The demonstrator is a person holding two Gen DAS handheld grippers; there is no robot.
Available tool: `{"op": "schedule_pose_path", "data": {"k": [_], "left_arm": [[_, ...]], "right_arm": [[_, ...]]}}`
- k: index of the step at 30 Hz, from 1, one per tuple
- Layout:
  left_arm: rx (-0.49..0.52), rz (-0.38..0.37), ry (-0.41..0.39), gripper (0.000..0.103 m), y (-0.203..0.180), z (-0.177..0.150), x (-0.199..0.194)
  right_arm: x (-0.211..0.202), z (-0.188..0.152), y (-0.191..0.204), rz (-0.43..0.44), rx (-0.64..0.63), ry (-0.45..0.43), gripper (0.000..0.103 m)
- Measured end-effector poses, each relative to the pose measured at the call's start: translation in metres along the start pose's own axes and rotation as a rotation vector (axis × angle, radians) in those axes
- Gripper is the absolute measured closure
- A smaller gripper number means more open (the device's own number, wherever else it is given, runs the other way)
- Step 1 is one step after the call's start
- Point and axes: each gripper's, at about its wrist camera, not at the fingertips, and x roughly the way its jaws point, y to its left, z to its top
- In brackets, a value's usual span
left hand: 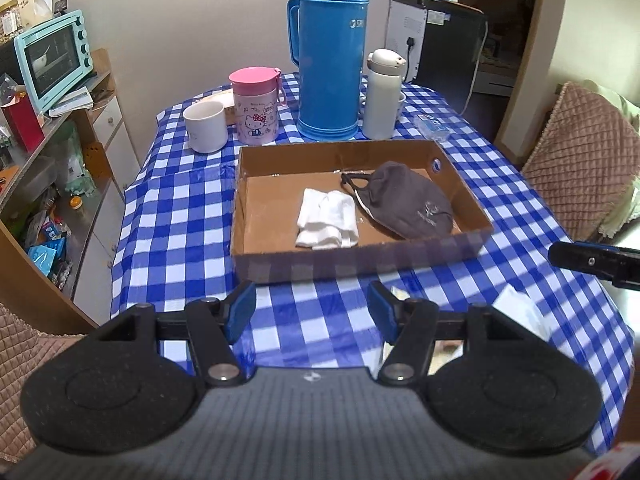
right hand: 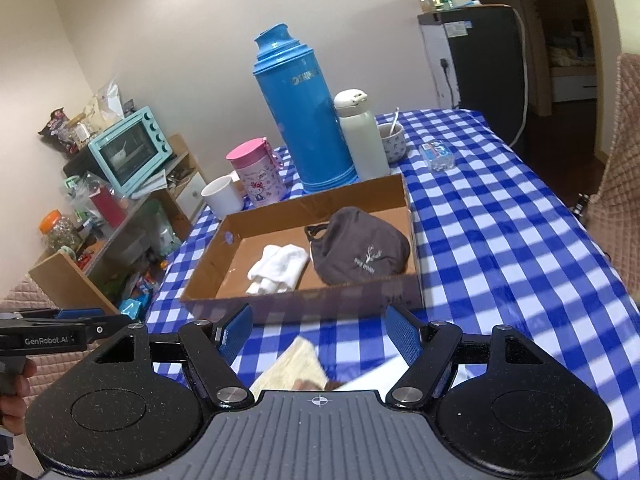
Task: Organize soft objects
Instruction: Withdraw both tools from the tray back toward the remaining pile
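Right wrist view puts my right gripper [right hand: 318,334] over a cream cloth [right hand: 294,366] lying on the table [right hand: 500,248] just in front of the box [right hand: 304,304]; its jaws are spread wide and hold nothing. If I close too high I would pinch only a fold, and the cloth could slip out or drag across the box's near wall. My left gripper [left hand: 312,312] hangs open and empty before the box too. Inside the box, white socks [left hand: 328,220] sit near the middle with a grey mask [left hand: 404,200] beside them, touching or nearly so. Behind the box stands a blue flask [left hand: 330,52].
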Motion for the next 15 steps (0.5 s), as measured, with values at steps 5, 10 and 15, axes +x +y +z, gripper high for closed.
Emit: {"op": "schedule_pose_path", "data": {"k": [5,10,15], "left_arm": [[0.011,-0.024,0.003,0.044,0.012,-0.018,-0.017],[0.018,-0.041,0.007,0.044,0.025,-0.035,-0.031],[0.026,-0.058,0.024,0.044,0.035,-0.055,-0.039]], "right_arm": [[-0.017,-0.019,0.015,-0.025,0.026,-0.002,0.03],[-0.029,-0.039,0.028,-0.055,0.031,0.011,0.03],[-0.039,-0.061,0.037,-0.084,0.045,0.035,0.03]]}}
